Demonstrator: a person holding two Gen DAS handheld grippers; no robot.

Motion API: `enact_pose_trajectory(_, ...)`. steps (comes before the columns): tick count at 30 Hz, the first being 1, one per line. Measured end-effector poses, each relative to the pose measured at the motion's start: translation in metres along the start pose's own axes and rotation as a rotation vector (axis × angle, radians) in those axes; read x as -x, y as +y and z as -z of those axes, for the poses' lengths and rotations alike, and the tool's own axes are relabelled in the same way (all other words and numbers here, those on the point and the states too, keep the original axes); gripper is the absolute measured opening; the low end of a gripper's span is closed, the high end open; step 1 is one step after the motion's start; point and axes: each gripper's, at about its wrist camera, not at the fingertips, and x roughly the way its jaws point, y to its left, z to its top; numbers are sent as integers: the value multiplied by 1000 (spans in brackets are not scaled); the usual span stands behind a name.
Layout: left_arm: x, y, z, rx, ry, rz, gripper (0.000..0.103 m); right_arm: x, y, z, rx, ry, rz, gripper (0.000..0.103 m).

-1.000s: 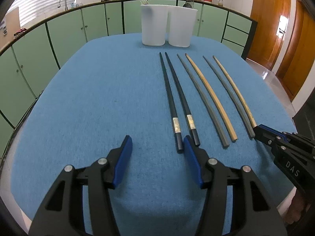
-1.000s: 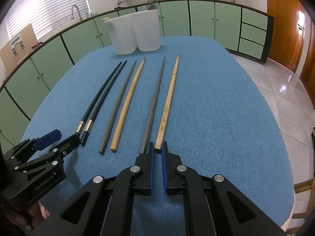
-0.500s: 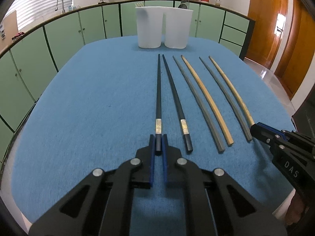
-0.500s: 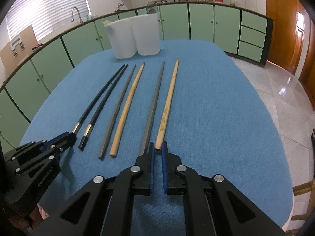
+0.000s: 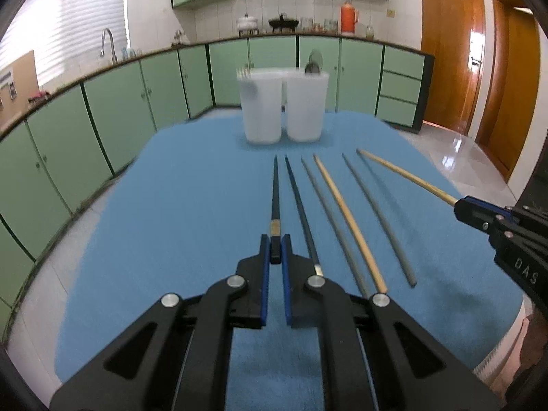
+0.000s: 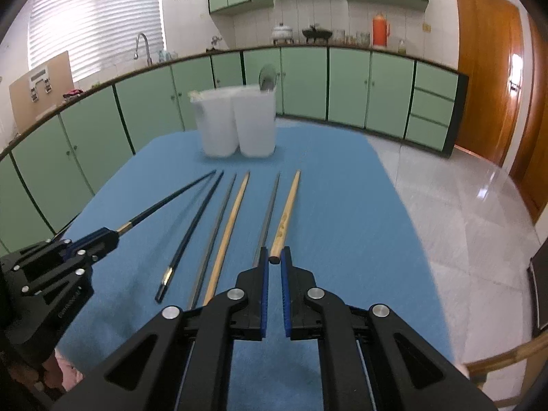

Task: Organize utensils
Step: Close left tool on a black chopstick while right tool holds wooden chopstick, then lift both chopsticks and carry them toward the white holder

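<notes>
On the blue tablecloth (image 5: 191,185) the chopsticks lie side by side, and each long axis runs from the near edge toward the two white containers (image 5: 284,108) at the far end, thin tips pointing to them.

At the left, the left gripper (image 5: 275,255) has its blue pads closed on the thick end of a black chopstick (image 5: 275,191). This stick is raised at the held end and points straight away toward the containers, tip lower than the butt.

Next to it on the right, a second black chopstick (image 5: 301,212) lies flat on the cloth. Then come a grey chopstick (image 5: 328,215), a light wooden chopstick (image 5: 346,219) and another grey chopstick (image 5: 376,219), all flat and near parallel.

At the far right, the right gripper (image 6: 275,257) is clamped on the butt of a wooden chopstick with markings (image 6: 286,215). Its held end is lifted off the cloth, and it also points toward the containers.
</notes>
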Motion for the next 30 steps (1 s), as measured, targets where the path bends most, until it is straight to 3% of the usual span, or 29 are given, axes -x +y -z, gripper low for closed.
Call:
enact_pose_trajectory(16, 32, 11, -71, 31, -171, 33, 6, 29, -12, -60, -31, -141, -35, 7)
enact_pose_trajectory(30, 35, 21, -131, 44, -243, 92, 6, 37, -23, -118, -22, -166, -128, 7)
